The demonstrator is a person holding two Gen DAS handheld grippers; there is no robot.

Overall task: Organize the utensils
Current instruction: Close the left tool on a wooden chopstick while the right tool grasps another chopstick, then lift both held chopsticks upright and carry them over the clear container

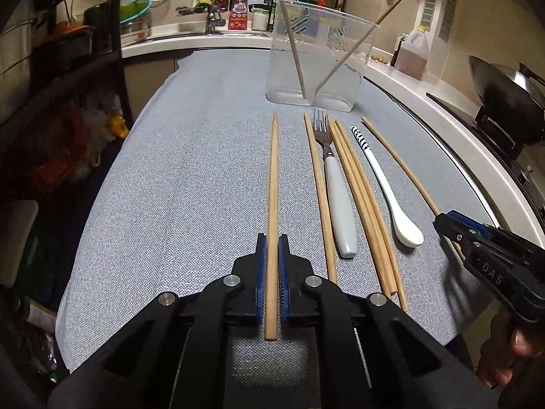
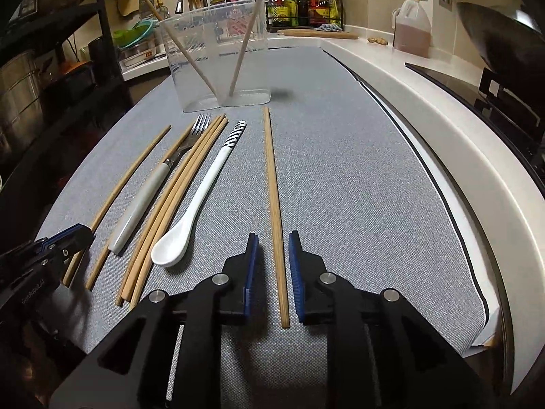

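Several wooden chopsticks, a white-handled fork and a white spoon lie in a row on the grey mat. My left gripper is shut on the leftmost chopstick, which lies on the mat. My right gripper is open, its pads on either side of the rightmost chopstick without touching it. A clear plastic holder at the mat's far end holds two chopsticks upright. The fork and spoon also show in the right wrist view, as does the holder.
A white counter edge runs along the right, with a wok on a stove and an oil jug. A sink and faucet sit behind the mat. A dark shelf rack stands at the left.
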